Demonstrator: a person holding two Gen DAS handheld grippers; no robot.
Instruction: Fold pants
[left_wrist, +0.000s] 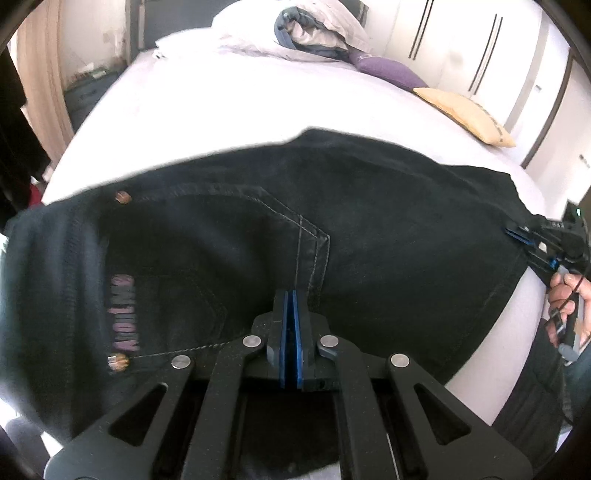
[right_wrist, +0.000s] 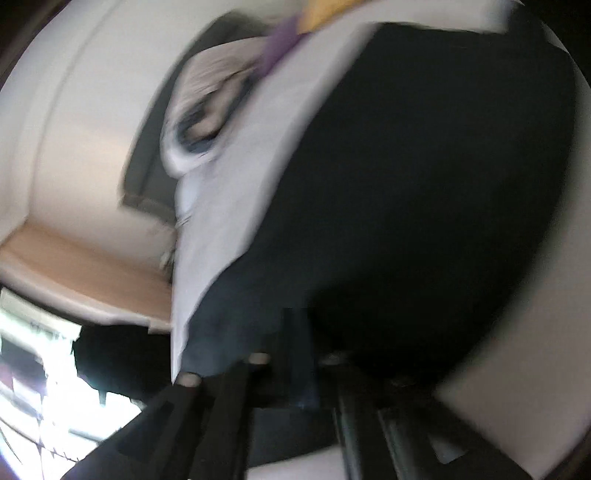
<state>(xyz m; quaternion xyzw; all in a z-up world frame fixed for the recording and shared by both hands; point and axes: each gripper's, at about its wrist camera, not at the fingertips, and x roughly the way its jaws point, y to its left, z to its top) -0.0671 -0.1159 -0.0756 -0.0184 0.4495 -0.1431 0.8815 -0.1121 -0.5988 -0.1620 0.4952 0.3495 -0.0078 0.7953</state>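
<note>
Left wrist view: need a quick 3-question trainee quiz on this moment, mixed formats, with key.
1. True or false: the left gripper is shut on the black pants.
2. Which cushion lies nearer the pants? A) the purple cushion B) the yellow cushion
3. Fill in: the right gripper meets the pants at their ____ edge in the left wrist view.

Key: 1 true, the blue pads are closed on a seam. 2 B. 3 right; the right wrist view is too blurred to tell its grip.
</note>
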